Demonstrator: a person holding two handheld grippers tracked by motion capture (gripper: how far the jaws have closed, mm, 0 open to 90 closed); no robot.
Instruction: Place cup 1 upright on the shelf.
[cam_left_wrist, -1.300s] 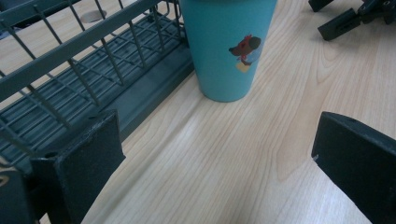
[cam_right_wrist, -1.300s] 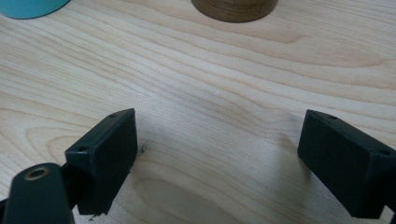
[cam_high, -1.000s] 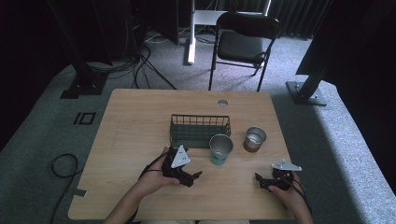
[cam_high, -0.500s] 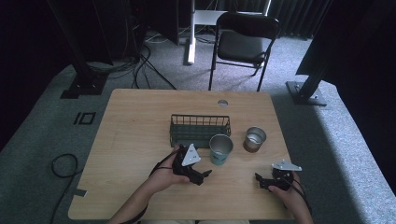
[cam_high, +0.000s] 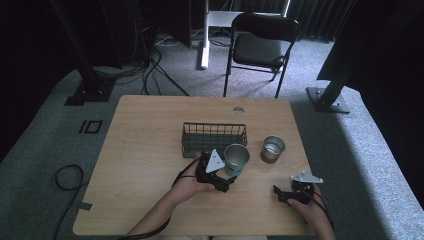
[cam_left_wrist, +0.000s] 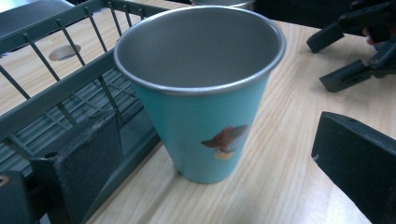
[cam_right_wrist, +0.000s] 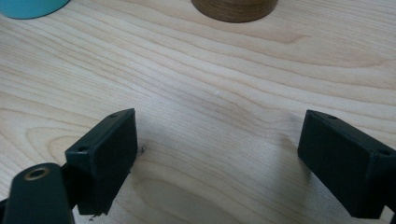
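Observation:
A teal metal cup (cam_high: 236, 159) with a small picture on its side stands upright on the wooden table (cam_high: 150, 150), just in front of a dark wire basket (cam_high: 214, 136). My left gripper (cam_high: 227, 171) is open, and its jaws flank the teal cup (cam_left_wrist: 205, 93) without touching it. The left jaw sits against the wire basket (cam_left_wrist: 56, 88). My right gripper (cam_high: 281, 193) rests open near the table's front right, with bare wood between its jaws in the right gripper view (cam_right_wrist: 219, 144). A brown cup with a metal inside (cam_high: 273, 148) stands right of the teal one.
The table has a round cable hole (cam_high: 238, 110) at the back. A folding chair (cam_high: 260, 45) stands beyond the far edge. In the right gripper view the brown cup's base (cam_right_wrist: 233, 8) and the teal cup's edge (cam_right_wrist: 28, 7) lie ahead.
My left gripper has moved right and forward until its jaws flank the teal cup. The right gripper and both cups have stayed put.

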